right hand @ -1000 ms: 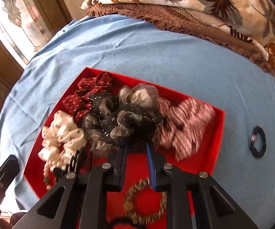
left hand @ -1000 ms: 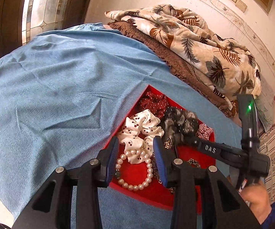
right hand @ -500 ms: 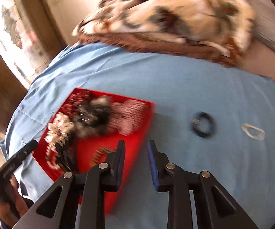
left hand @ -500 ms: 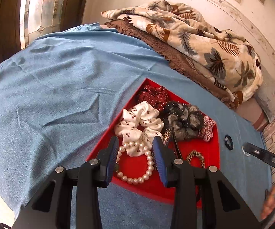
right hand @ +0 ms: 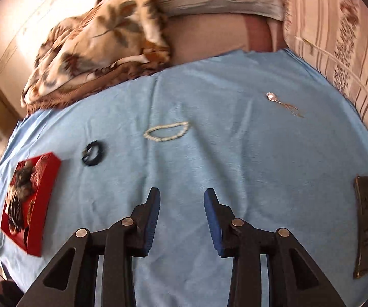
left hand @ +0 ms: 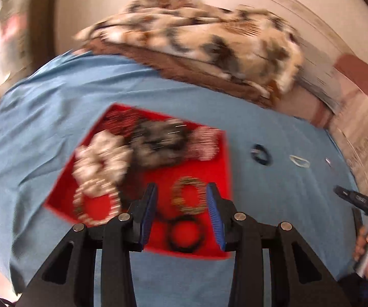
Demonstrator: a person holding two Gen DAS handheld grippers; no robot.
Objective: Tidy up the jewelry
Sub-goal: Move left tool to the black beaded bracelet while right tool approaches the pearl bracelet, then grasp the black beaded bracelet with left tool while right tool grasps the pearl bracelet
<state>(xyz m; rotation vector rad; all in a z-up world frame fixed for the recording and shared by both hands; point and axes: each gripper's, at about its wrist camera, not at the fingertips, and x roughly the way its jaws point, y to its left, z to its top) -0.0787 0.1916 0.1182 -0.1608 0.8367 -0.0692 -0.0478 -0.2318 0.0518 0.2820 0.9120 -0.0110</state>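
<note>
The left claw (left hand: 181, 199) is hanging open over the red tray (left hand: 217, 168), a gold bracelet (left hand: 189, 199) between its fingers. The right claw (right hand: 182, 206) is hanging open too, the pearl bracelet (right hand: 167, 131) lying ahead of it.

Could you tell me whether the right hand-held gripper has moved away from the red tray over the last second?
Yes. The right hand-held gripper has swung rightward: the red tray, earlier directly beneath its fingers, now sits at the view's left edge, with bare blue cloth ahead.
</note>
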